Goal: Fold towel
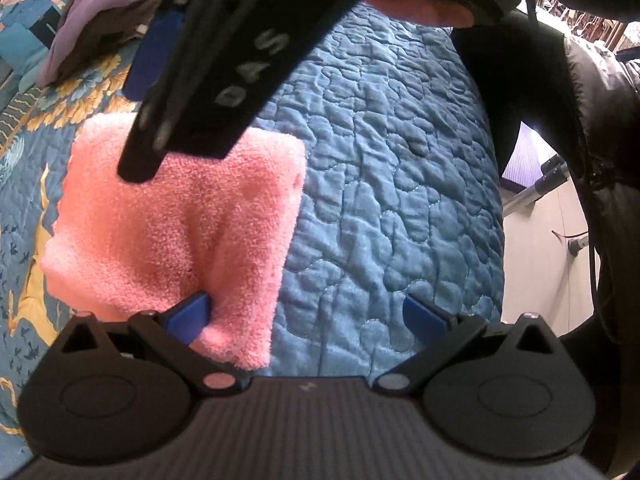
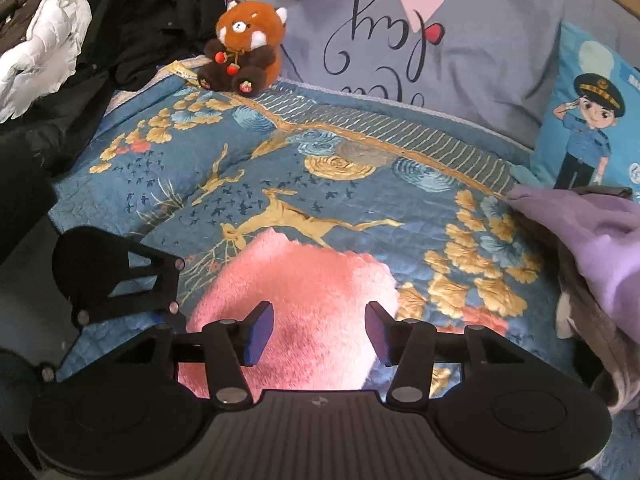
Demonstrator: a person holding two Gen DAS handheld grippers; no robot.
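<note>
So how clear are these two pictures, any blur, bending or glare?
Left wrist view: the right claw looms close and soft across the top, the pink towel is fairly sharp, and the blue quilt bulges from fisheye. Right wrist view: the towel is smeared and blurry; the plush toy is sharp.

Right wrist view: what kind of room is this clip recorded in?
Most likely a bedroom: the pink towel lies on a quilted bedspread, with a large pillow and a plush toy at its far edge.
</note>
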